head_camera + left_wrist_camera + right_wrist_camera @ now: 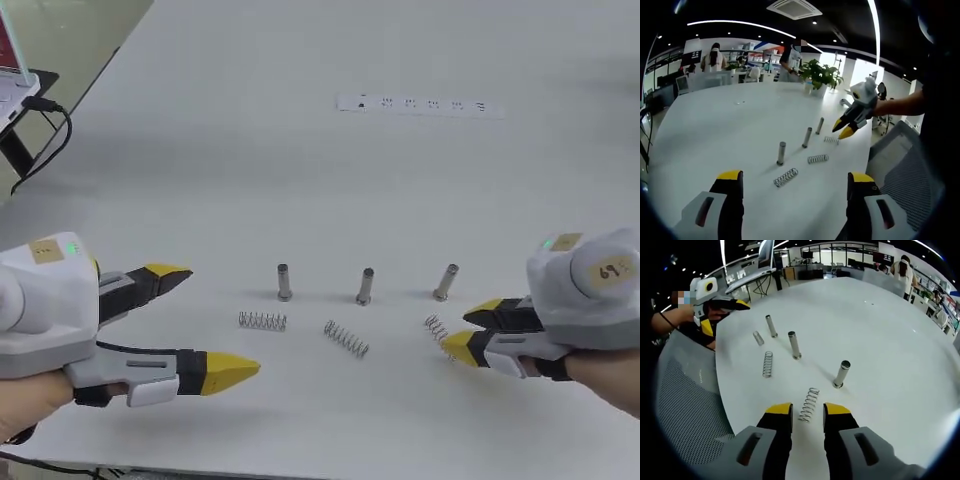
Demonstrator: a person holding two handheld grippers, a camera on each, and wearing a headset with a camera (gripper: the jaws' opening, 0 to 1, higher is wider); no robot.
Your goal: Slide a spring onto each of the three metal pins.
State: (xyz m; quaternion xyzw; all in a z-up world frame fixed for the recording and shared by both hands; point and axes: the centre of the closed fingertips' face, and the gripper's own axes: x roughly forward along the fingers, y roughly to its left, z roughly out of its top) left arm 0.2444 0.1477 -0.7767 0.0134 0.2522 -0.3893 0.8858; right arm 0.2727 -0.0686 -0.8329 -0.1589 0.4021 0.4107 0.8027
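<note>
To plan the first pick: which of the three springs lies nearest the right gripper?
The rightmost spring, lying just before the right gripper; the middle spring and the left spring lie farther off.

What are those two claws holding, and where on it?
Nothing. The left gripper and right gripper are both open; the three springs lie on the table.

A white table (pixel 300 150) spans the head view, with 1 white power strip (pixel 420 104) lying flat at upper centre. At the upper left edge sit a laptop (pixel 12 70) and a black cable (pixel 55 140). In the left gripper view, a potted plant (pixel 820 77) stands at upper centre and a grey mesh chair (pixel 905 170) at lower right.
</note>
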